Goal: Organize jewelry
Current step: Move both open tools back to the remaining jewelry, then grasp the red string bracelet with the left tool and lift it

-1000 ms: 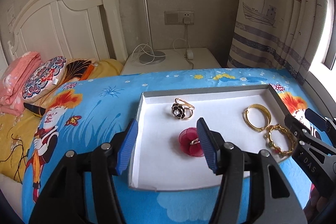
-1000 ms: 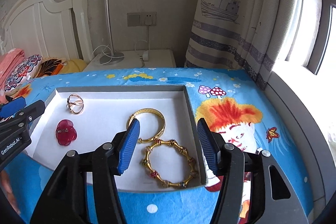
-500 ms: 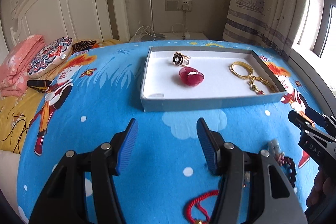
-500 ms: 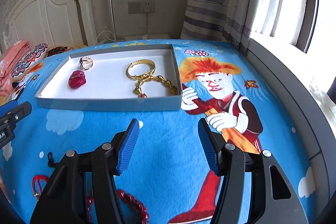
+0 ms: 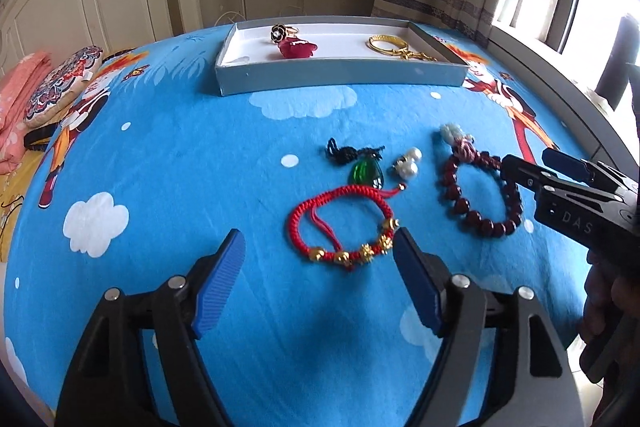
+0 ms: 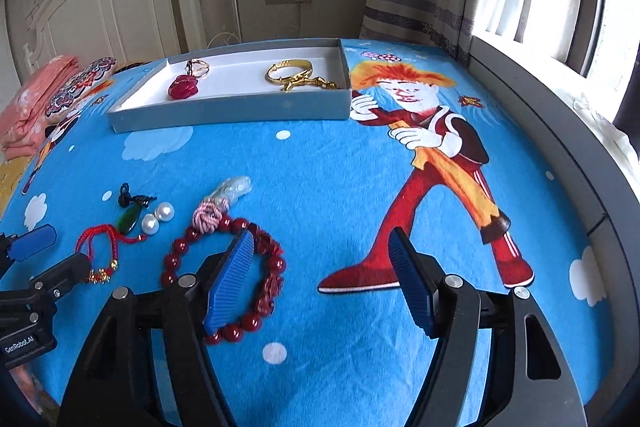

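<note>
Ribbed blue pads line both grippers, jaws apart and holding nothing: the left gripper (image 5: 318,281) hovers just short of the braided red cord bracelet (image 5: 344,223), the right gripper (image 6: 322,281) beside the glossy dark-red bead bracelet (image 6: 224,267). Beyond open blue blanket (image 6: 320,171), the shallow grey box (image 5: 340,73) holds gold bangles (image 6: 290,71).

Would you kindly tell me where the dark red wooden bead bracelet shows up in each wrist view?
Left wrist view: the dark red wooden bead bracelet lies right of centre on the blanket, beside the right claw.
Right wrist view: lower left, partly behind that claw's left finger.
Shared landmark: the grey cardboard tray farther back.
</note>
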A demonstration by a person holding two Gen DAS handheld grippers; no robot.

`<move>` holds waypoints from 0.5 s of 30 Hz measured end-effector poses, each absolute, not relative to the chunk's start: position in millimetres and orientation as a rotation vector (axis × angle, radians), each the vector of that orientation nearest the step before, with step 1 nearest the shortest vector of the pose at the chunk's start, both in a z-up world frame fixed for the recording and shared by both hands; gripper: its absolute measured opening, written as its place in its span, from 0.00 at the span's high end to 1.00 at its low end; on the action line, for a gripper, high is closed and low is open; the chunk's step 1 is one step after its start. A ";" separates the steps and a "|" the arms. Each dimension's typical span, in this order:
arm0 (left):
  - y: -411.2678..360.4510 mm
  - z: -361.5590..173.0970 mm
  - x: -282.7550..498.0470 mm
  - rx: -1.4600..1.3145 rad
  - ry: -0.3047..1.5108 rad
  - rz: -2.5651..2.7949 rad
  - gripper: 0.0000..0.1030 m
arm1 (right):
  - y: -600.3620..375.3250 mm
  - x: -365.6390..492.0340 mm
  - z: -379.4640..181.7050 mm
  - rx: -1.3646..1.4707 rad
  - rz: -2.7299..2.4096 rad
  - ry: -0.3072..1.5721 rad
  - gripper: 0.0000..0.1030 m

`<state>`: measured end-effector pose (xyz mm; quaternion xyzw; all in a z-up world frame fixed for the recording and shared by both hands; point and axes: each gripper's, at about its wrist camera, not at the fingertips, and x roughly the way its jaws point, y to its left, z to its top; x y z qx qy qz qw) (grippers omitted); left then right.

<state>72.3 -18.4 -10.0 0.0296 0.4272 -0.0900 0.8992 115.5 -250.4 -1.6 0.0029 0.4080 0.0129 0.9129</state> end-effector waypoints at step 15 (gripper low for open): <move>-38.9 -23.0 74.0 0.132 0.868 -0.214 0.43 | -249.1 102.7 -1.4 0.011 0.066 0.856 0.22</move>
